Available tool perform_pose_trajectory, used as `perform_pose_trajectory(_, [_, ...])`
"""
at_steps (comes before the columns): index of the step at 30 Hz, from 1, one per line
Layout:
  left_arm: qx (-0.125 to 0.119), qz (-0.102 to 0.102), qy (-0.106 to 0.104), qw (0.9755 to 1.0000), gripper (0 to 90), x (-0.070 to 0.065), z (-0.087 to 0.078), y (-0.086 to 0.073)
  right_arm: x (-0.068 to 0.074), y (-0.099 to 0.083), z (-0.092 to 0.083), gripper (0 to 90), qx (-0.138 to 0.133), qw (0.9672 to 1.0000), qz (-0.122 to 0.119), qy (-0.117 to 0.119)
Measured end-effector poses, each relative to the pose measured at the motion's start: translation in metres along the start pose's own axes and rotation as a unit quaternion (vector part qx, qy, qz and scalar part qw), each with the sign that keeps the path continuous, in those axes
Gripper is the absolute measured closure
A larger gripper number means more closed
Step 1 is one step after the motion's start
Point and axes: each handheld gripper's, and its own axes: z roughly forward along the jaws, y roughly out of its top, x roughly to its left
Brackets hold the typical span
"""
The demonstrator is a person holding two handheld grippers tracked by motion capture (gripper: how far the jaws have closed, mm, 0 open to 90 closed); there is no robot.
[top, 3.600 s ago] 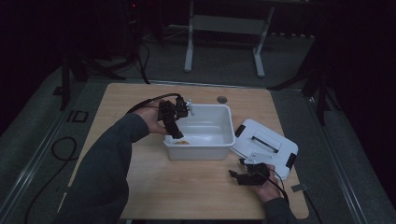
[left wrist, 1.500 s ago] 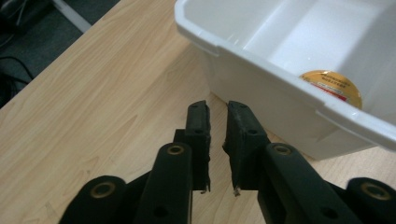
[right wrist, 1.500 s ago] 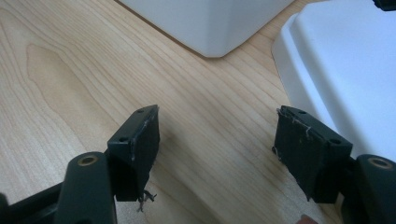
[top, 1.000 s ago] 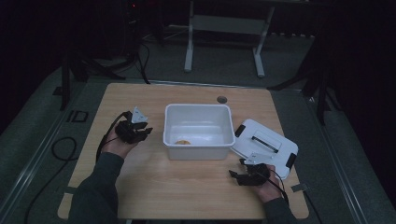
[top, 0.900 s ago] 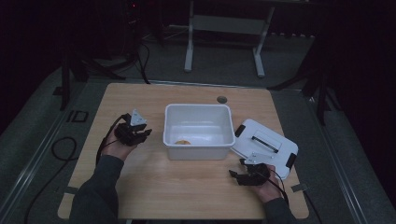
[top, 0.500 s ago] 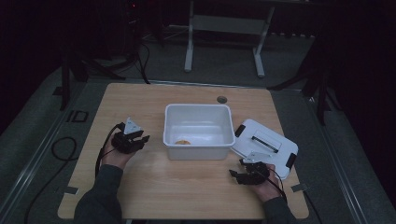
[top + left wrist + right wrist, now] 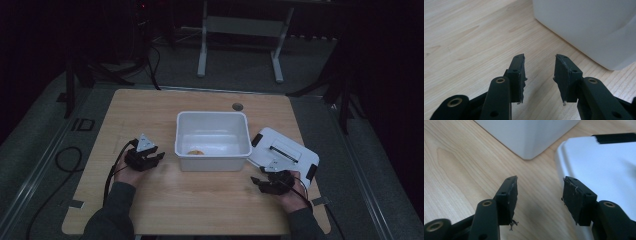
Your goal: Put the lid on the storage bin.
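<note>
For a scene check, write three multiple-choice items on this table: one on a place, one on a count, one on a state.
1. Where does the white lid lie?
A. On the bin
B. On the table, right of the bin
C. On the floor

2. How many small items lie in the white bin?
A. One
B. Three
C. Five

3. What is between the fingers of the left gripper?
A. The lid
B. A cloth
C. Nothing

Key: 1 B, the lid rests on the wooden table at the bin's right corner. 2 A, one small orange item shows on the bin's floor. 3 C, bare wood shows in the gap in the left gripper view.
</note>
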Motion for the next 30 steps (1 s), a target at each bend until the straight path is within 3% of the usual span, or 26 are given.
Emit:
perform_pose_trajectory(11, [0.012, -0.002, 0.001, 0.9999, 60.5, 0.0, 0.007, -0.007, -0.017, 0.015, -0.024, 48.5, -0.001, 0.9994, -0.02, -0.029])
perform_pose_trajectory(19, [0.006, -0.004, -0.002, 1.0, 60.8, 0.0, 0.01, -0.009, -0.035, 0.027, -0.043, 50.1, -0.006, 0.9984, -0.027, -0.05])
perform_pose_trajectory(30, [0.005, 0.0, -0.019, 0.9998, 60.5, -0.001, 0.014, -0.011, -0.054, 0.035, -0.05, 50.0, 0.024, 0.9962, -0.043, -0.071])
